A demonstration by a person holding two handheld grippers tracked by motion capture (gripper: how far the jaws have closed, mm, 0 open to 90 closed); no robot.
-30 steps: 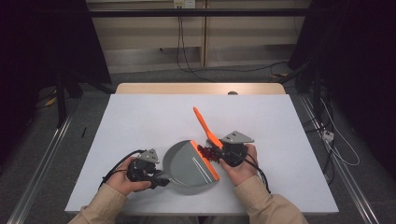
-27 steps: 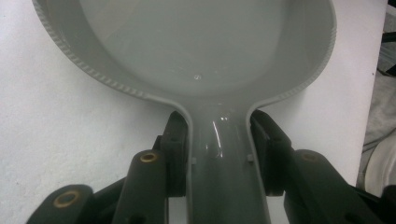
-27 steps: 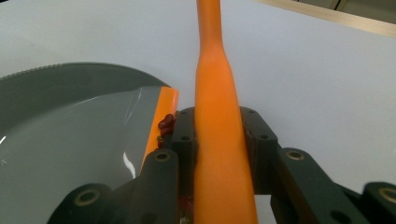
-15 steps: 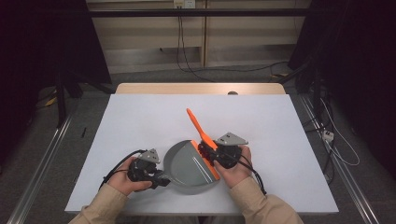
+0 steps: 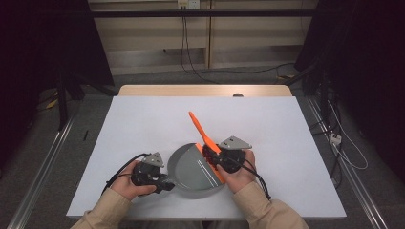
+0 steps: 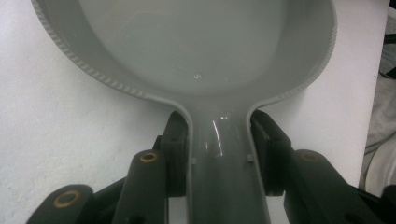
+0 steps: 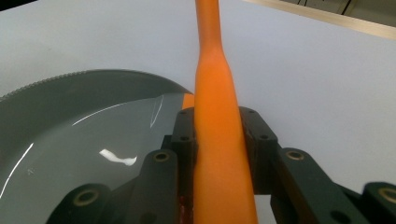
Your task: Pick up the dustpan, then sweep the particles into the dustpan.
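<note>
A grey dustpan (image 5: 193, 174) lies flat on the white table (image 5: 143, 124), near the front edge. My left gripper (image 5: 161, 183) is shut on its handle (image 6: 219, 154), a pad on each side; the pan's bowl (image 6: 205, 46) lies just ahead of the jaws. An orange hand brush (image 5: 198, 128) slants up and away from the pan's straight right edge. My right gripper (image 5: 213, 157) is shut on the brush handle (image 7: 217, 130), low near the head. The reddish bristles sit at the pan's lip, mostly hidden by the gripper. The pan's bowl (image 7: 70, 130) lies to the left of the brush.
A small dark object (image 5: 237, 95) sits at the table's far wooden edge. Cables run across the floor behind the table and at the right (image 5: 334, 140). Metal rails (image 5: 43, 167) flank the table on both sides.
My right gripper has carried the brush a little to the left, onto the pan's straight edge. The left gripper and the dustpan have stayed where they were.
</note>
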